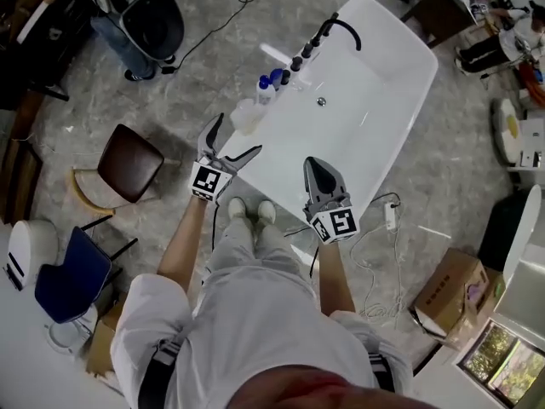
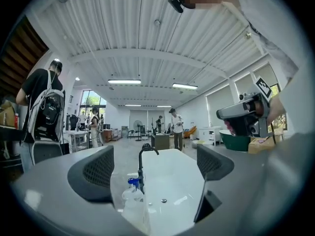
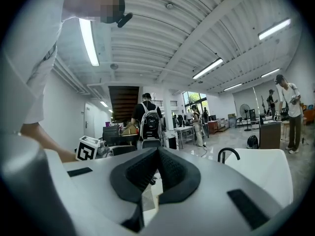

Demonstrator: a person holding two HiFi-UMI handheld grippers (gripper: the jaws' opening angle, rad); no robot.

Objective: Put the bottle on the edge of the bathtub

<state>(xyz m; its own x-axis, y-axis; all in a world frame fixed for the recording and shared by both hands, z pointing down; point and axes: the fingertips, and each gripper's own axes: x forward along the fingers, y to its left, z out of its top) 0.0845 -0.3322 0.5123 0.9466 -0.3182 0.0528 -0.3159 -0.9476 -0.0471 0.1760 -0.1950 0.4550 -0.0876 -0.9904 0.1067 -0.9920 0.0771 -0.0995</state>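
A white bathtub (image 1: 400,100) stands slantwise ahead of me, with a black faucet (image 1: 341,25) on its left rim. A pale translucent bottle (image 1: 247,116) stands on that rim, and blue-capped bottles (image 1: 267,84) stand just behind it. My left gripper (image 1: 238,135) is open, its tips a little short of the pale bottle and nothing between them. In the left gripper view the pale bottle (image 2: 134,208) shows low between the wide jaws of the left gripper (image 2: 155,168), with a blue cap (image 2: 133,182) behind it. My right gripper (image 1: 318,164) hovers over the tub's near end, shut and empty; the right gripper (image 3: 157,168) has its pads touching.
A brown chair (image 1: 129,162) and a blue chair (image 1: 72,275) stand to my left. A cable with a plug block (image 1: 390,214) and a cardboard box (image 1: 451,292) lie on the floor at right. A person with a backpack (image 2: 44,107) stands beyond the tub.
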